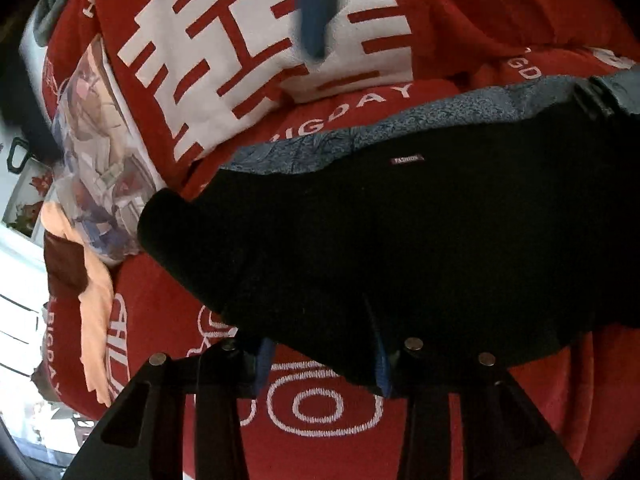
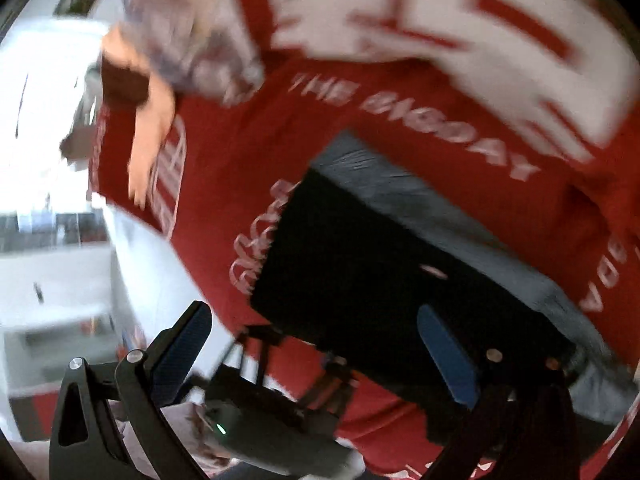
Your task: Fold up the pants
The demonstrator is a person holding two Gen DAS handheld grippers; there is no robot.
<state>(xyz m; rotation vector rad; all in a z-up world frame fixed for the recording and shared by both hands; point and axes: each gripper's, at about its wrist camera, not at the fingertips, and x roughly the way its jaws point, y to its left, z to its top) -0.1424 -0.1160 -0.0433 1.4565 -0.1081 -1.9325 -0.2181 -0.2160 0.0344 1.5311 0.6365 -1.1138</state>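
We see the black pants [image 1: 400, 240], already doubled into a thick pad with a grey fleece lining at the far edge, lying on the red bedspread [image 1: 320, 412] below the big white character. Our left gripper [image 1: 324, 364] has its blue fingers drawn narrow around the near edge of the cloth. Our right gripper [image 2: 316, 356] stands wide, holding nothing, one finger above the pad. We judge the fabric soft, heavy-ish and limp: best taken at edges or corners
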